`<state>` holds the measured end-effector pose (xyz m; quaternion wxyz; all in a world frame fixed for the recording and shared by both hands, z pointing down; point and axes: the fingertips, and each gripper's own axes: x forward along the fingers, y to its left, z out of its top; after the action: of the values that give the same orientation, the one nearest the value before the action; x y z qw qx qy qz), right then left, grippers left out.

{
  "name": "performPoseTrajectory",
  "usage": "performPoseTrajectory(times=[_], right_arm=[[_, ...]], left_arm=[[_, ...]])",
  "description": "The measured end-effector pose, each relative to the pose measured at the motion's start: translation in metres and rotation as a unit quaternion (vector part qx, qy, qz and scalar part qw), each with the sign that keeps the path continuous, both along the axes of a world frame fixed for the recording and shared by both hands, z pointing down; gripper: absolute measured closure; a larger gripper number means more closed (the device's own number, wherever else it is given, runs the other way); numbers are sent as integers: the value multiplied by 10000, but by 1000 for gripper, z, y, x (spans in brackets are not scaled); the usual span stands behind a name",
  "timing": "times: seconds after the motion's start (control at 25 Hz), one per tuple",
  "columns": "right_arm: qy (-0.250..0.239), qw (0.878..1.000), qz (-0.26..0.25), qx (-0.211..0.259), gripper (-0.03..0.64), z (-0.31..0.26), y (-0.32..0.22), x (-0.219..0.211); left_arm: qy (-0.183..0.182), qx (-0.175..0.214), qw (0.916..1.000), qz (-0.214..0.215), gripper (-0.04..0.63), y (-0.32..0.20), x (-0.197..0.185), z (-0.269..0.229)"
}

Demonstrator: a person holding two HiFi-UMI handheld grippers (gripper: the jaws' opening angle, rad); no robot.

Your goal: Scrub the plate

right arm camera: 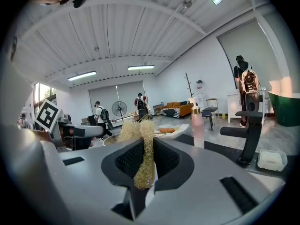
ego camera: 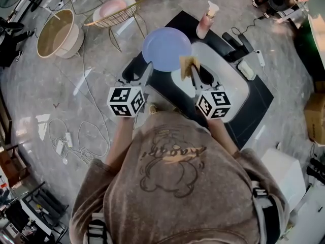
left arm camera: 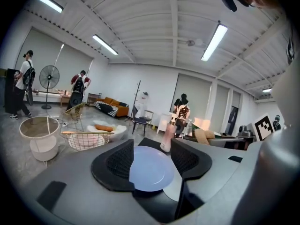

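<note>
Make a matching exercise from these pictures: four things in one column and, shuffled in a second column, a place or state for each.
Things
1. plate
2. loofah scrubber
3. pump bottle
4. wire basket

Place or state
A. clamped between the jaws of the right gripper
B. standing upright on the black mat
C. pale blue, just ahead of the open jaws of the left gripper
D. set on the floor, off the mat

Pairs: 1-C, 2-A, 3-B, 4-D
</note>
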<state>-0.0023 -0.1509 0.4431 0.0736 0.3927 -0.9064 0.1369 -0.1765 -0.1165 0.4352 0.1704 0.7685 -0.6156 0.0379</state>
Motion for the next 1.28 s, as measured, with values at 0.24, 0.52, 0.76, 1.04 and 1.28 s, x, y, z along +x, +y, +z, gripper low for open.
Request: performPoseTrajectory(times=[0.24, 0.52, 0.76, 1.04, 1.28], right_arm=[[4, 9999, 128, -50, 566, 3, -9, 2], [30, 9992, 391, -117, 566, 7, -20, 13], [112, 9975, 670, -216, 566, 14, -31, 24], [180, 9944, 997, -301, 566, 18, -46, 32], [242, 9907, 1276, -408, 566, 24, -58, 48]], left_arm=[[-201, -312, 9992, 140, 359, -29, -9, 30], [-325, -809, 9959, 224, 359, -70, -25, 82], [-591, -1250, 9896, 385, 359, -104, -40, 125], [-717, -1679, 9819, 510, 359, -142, -51, 168], [-799, -1974, 9749, 651, 360, -163, -53, 192]])
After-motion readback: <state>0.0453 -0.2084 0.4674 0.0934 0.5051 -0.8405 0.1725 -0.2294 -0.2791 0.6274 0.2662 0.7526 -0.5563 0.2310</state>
